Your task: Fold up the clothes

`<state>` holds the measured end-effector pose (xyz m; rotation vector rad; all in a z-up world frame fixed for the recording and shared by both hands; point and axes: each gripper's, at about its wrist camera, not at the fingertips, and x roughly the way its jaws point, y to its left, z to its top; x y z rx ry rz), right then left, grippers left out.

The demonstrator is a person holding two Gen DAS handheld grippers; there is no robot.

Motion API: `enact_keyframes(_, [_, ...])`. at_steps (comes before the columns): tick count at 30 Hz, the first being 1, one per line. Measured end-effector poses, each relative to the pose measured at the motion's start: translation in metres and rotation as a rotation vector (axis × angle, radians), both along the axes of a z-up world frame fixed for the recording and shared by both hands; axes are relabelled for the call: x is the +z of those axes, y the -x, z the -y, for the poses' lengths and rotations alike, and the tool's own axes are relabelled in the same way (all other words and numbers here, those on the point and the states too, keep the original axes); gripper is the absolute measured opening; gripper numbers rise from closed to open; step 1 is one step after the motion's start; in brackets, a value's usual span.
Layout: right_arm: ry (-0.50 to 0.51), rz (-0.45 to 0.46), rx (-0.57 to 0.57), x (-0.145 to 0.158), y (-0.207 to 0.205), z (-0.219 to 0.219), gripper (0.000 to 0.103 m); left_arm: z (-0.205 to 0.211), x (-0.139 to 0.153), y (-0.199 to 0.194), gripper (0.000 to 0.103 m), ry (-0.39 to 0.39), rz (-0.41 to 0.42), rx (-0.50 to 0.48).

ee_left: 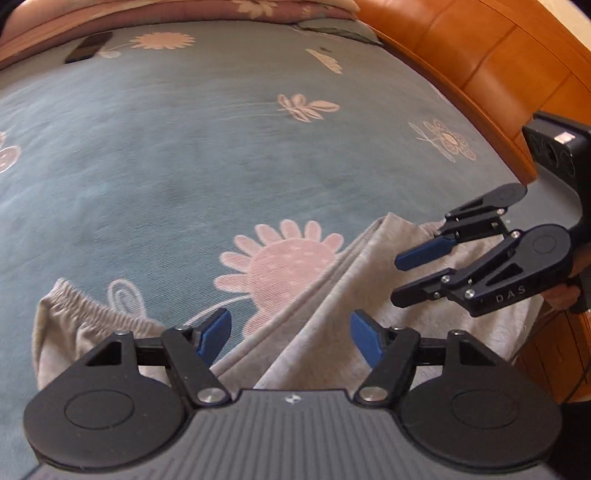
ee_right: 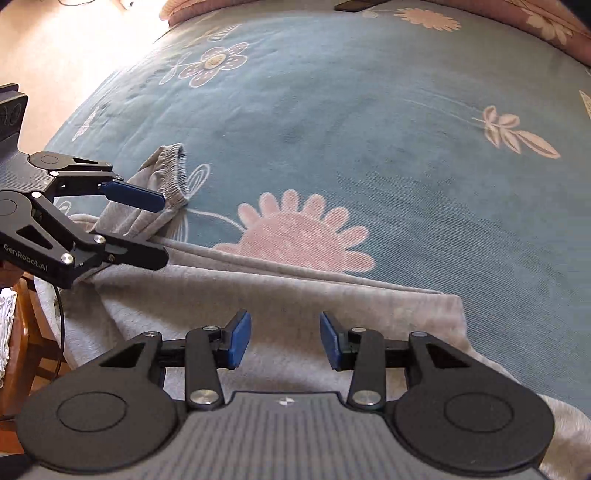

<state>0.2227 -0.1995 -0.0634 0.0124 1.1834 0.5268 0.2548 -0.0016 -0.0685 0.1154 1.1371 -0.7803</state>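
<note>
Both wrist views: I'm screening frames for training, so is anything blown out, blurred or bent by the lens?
Left wrist view: fisheye bows the orange wooden bed frame; blue-grey floral bedspread looks softly smeared. Right wrist view: sunlit floor at top left is washed out; light grey sweatpants stay fairly sharp.

A wide bed fills nearly all of both views, spread with a dusty blue-grey blanket [ee_left: 177,147] woven with pale pink flowers and leaf sprigs; the largest bloom [ee_right: 303,236] lies near the blanket's near edge. Along the far edge a mauve-pink quilt [ee_left: 207,11] with the same pale flower print is bunched up. A dark flat device [ee_left: 88,46] lies on the blanket near that far edge. A glossy orange-brown wooden bed frame [ee_left: 491,74] curves along the blanket's right edge in the left wrist view. Beyond the blanket's left edge, in the right wrist view, a light floor [ee_right: 74,48] is washed out by bright daylight.
</note>
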Motion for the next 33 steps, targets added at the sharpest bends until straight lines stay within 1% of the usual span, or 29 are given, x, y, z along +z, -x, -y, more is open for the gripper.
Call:
enact_keyframes(1, [-0.004,0.003,-0.016,0.0,0.001,0.009,0.046,0.012,-0.004,-0.003,0.063,-0.01,-0.025,-0.04])
enact_keyframes(2, [-0.007,0.004,-0.031,-0.001,0.002,0.016,0.046,0.021,-0.009,-0.005,0.057,-0.027,-0.051,-0.076])
enact_keyframes(4, [-0.01,0.004,-0.066,-0.004,0.005,0.029,0.046,0.033,-0.018,-0.01,0.054,-0.044,-0.094,-0.124])
enact_keyframes(6, [-0.024,-0.002,-0.099,-0.006,0.009,0.04,0.046,0.037,-0.024,-0.016,0.053,-0.051,-0.144,-0.143])
enact_keyframes(10, [-0.042,-0.011,-0.132,-0.009,0.012,0.049,0.046,0.036,-0.035,-0.023,0.054,-0.028,-0.266,-0.162])
enact_keyframes(12, [-0.044,-0.008,-0.135,-0.009,0.011,0.047,0.046,0.034,-0.039,-0.023,0.055,-0.03,-0.295,-0.171])
enact_keyframes(13, [-0.047,-0.007,-0.135,-0.009,0.01,0.046,0.046,0.032,-0.041,-0.023,0.055,-0.045,-0.29,-0.171])
enact_keyframes(16, [-0.058,-0.009,-0.126,-0.009,0.006,0.042,0.046,0.025,-0.046,-0.03,0.055,-0.04,-0.319,-0.169])
enact_keyframes(18, [-0.051,-0.01,-0.115,-0.01,0.003,0.038,0.046,0.02,-0.052,-0.034,0.053,0.0,-0.386,-0.179])
enact_keyframes(20, [-0.042,-0.011,-0.098,-0.011,0.0,0.035,0.046,0.017,-0.058,-0.036,0.053,0.032,-0.445,-0.213])
enact_keyframes(22, [-0.032,-0.008,-0.081,-0.01,-0.004,0.031,0.046,0.015,-0.063,-0.042,0.049,0.045,-0.478,-0.243])
enact_keyframes(24, [-0.038,-0.008,-0.071,-0.009,-0.008,0.029,0.047,0.008,-0.067,-0.054,0.037,0.058,-0.52,-0.218])
enact_keyframes(26, [-0.051,-0.004,-0.061,-0.006,-0.012,0.028,0.047,0.001,-0.072,-0.063,0.033,0.074,-0.562,-0.195])
enact_keyframes(27, [-0.058,-0.002,-0.056,-0.005,-0.013,0.027,0.047,-0.002,-0.074,-0.067,0.033,0.084,-0.581,-0.188])
enact_keyframes(28, [-0.064,0.001,-0.048,-0.004,-0.016,0.026,0.047,-0.002,-0.075,-0.068,0.033,0.079,-0.586,-0.194])
enact_keyframes(29, [-0.071,0.005,-0.04,-0.003,-0.018,0.024,0.047,0.0,-0.074,-0.068,0.027,0.061,-0.575,-0.208])
enact_keyframes(30, [-0.075,0.011,-0.029,-0.002,-0.02,0.023,0.047,0.002,-0.072,-0.067,0.025,0.042,-0.559,-0.228])
enact_keyframes(32, [-0.076,0.024,0.015,0.0,-0.027,0.018,0.047,0.008,-0.065,-0.063,0.025,0.007,-0.514,-0.275])
enact_keyframes(33, [-0.073,0.028,0.056,0.0,-0.032,0.014,0.047,0.01,-0.062,-0.061,0.025,-0.006,-0.493,-0.291])
